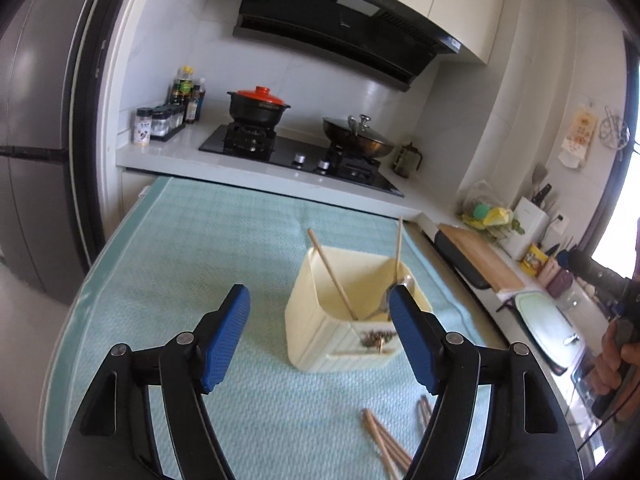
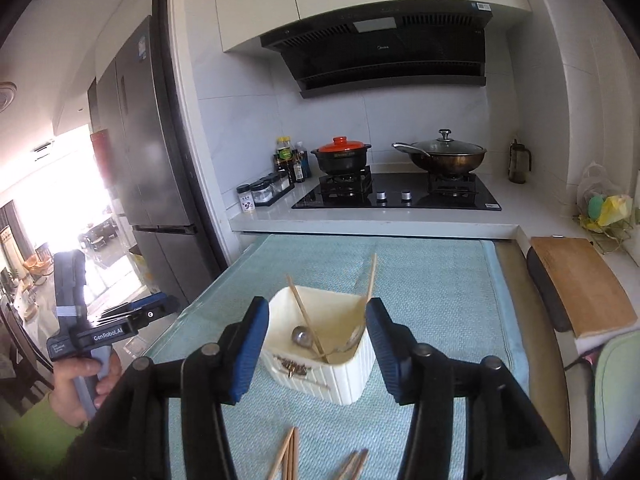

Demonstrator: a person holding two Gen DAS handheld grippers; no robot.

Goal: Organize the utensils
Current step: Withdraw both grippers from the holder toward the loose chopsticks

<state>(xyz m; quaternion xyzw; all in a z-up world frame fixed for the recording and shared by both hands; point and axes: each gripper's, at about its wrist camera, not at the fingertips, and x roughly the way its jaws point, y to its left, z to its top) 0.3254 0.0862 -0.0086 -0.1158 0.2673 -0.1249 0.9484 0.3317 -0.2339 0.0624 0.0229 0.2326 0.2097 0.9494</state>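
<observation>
Cream ribbed plastic utensil holder (image 2: 320, 344) upright mid-mat, two wooden chopsticks (image 2: 306, 316) and metal spoons (image 2: 302, 338) leaning inside, likely already sorted | loose wooden chopsticks (image 1: 386, 440) flat on the aqua woven mat (image 1: 200, 260), nearer than holder, probably next | left gripper (image 1: 320, 332) released, empty, holder ahead | right gripper (image 2: 316, 346) released, empty, framing holder, clear of it

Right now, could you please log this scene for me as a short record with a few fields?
surface: light blue mat in front of a stove
container: cream utensil holder, upright on the mat
in container: two chopsticks leaning on its walls, and a metal spoon
left to sort: loose chopsticks on the mat, nearer the cameras
left gripper: open, nothing between its pads
right gripper: open, nothing between its pads
</observation>
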